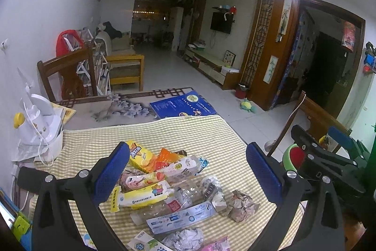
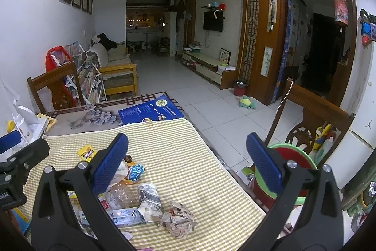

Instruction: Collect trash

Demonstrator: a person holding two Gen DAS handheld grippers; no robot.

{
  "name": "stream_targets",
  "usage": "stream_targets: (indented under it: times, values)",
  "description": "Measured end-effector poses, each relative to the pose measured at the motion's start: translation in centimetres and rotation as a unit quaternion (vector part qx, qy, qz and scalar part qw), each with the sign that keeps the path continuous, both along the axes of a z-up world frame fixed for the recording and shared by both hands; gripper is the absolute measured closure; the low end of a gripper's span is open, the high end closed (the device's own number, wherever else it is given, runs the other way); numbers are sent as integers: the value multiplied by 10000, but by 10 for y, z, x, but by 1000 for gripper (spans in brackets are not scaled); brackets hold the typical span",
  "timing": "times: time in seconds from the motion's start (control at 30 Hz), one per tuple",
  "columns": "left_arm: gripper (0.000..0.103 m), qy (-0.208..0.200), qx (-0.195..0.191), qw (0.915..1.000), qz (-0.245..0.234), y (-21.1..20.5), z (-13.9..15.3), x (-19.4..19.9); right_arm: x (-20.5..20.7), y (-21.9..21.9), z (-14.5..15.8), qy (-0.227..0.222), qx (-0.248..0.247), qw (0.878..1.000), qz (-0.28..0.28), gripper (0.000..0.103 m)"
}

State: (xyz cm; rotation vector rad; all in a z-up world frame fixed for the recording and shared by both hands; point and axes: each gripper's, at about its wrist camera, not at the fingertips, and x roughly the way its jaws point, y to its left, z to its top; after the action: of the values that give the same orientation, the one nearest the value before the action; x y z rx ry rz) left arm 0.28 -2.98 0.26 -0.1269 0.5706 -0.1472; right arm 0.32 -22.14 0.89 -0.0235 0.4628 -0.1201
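Note:
A heap of trash lies on the yellow checked tablecloth (image 1: 188,133): a yellow snack wrapper (image 1: 141,157), an orange wrapper (image 1: 168,158), a crushed clear bottle (image 1: 181,199), a crumpled paper ball (image 1: 242,205) and several more packets. My left gripper (image 1: 188,177) hangs open above the heap, nothing between its blue pads. My right gripper (image 2: 186,160) is open too, over the cloth's right part, with the paper ball (image 2: 178,219) and the crushed bottle (image 2: 122,195) below it. A red bin with a green rim (image 2: 293,157) stands beside the table on the right.
A white appliance (image 1: 40,128) sits at the table's left edge. A blue booklet (image 1: 183,105) lies beyond the cloth. Wooden chairs stand at the far left (image 1: 65,72) and at the right (image 2: 312,114). Tiled floor stretches behind, with a green plush toy (image 2: 246,102).

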Motion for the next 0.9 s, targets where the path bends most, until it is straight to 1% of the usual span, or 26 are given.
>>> stream_targets:
  times: [0.3, 0.43, 0.6, 0.9]
  values:
    - [8, 76, -2, 9999, 100, 7, -5, 0, 2, 4, -2, 35, -21, 10000, 61, 4]
    - [8, 74, -12, 9999, 101, 9, -6, 0, 3, 6, -3, 35, -21, 10000, 77, 4]
    - [8, 63, 74, 9999, 91, 7, -8, 1, 3, 6, -4, 40, -17, 10000, 82, 4]
    - [8, 95, 38, 9999, 90, 7, -9, 1, 5, 5, -5, 81, -47, 9999, 103, 4]
